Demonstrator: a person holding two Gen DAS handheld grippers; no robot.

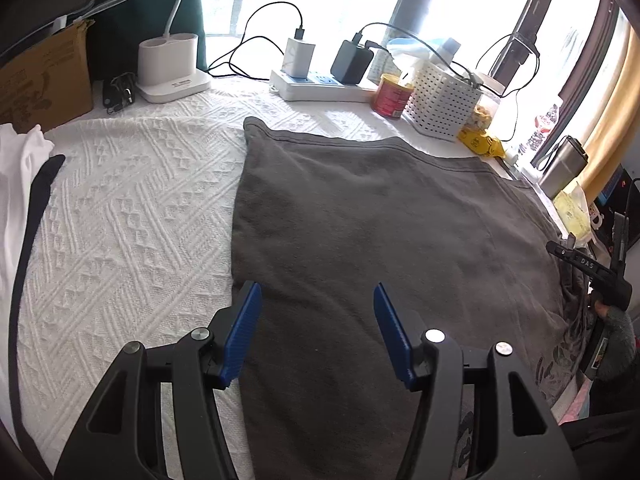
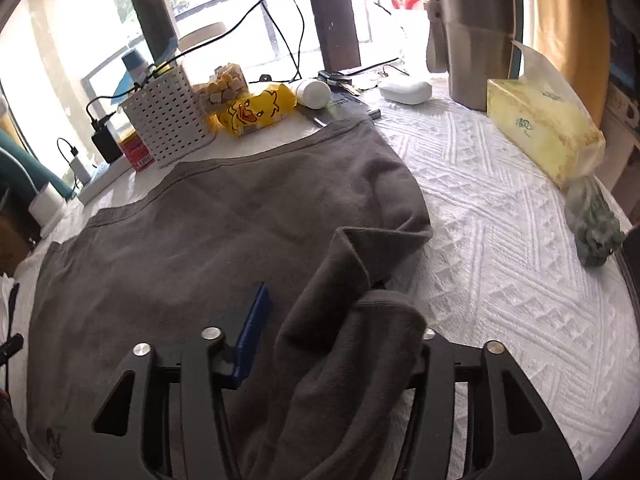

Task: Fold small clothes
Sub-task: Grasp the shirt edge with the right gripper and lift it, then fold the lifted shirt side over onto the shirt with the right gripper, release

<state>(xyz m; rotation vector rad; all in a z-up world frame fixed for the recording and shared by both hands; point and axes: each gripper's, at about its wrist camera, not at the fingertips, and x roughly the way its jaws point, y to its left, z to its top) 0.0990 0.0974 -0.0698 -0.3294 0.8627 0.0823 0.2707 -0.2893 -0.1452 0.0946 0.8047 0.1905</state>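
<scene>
A grey garment lies spread on the white knitted table cover. My left gripper is open, its blue pads just above the garment's near left part, holding nothing. In the right wrist view the garment lies flat, and one sleeve is bunched up between my right gripper's jaws. The left blue pad shows; the sleeve hides the right pad. The jaws stand wide apart. The right gripper also shows at the far right edge of the left wrist view.
White and black clothes lie at the left edge. At the back stand a cardboard box, a lamp base, a power strip, a red can and a white basket. A steel mug and tissue pack stand right.
</scene>
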